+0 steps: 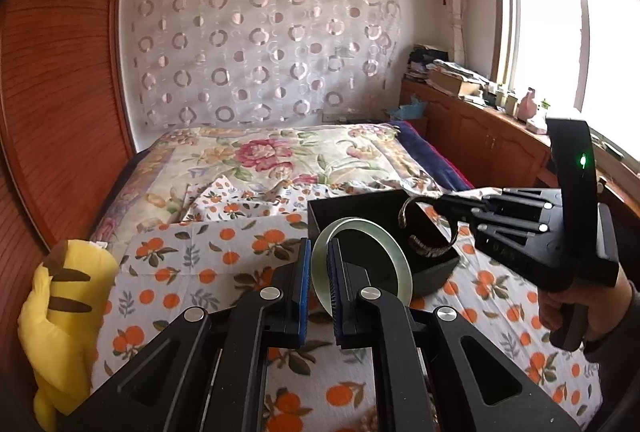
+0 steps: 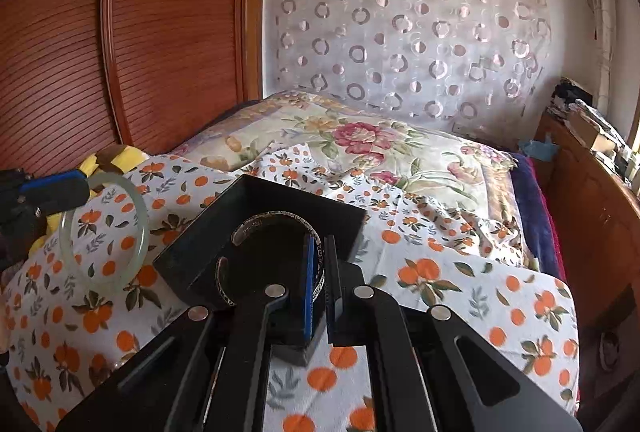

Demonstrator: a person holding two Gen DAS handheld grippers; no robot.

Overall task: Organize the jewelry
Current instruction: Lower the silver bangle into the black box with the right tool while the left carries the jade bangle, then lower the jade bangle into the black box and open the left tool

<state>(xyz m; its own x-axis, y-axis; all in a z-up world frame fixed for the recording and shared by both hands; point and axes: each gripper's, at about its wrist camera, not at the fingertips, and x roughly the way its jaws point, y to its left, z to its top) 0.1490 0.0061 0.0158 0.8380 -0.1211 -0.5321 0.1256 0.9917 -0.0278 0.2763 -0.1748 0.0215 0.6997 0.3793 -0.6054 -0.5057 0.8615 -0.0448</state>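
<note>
My left gripper (image 1: 319,274) is clamped on the green jade bangle (image 1: 362,264). My right gripper (image 2: 319,286) pinches the silver cuff bracelet (image 2: 276,228) over the black box (image 2: 260,200).

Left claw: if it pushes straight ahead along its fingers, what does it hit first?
Probably the black box. The left claw holds the jade bangle, whose far edge overlaps the box's near wall. Depth between them is unclear.

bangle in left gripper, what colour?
Pale translucent green bangle, clearest in the right wrist view.
</note>
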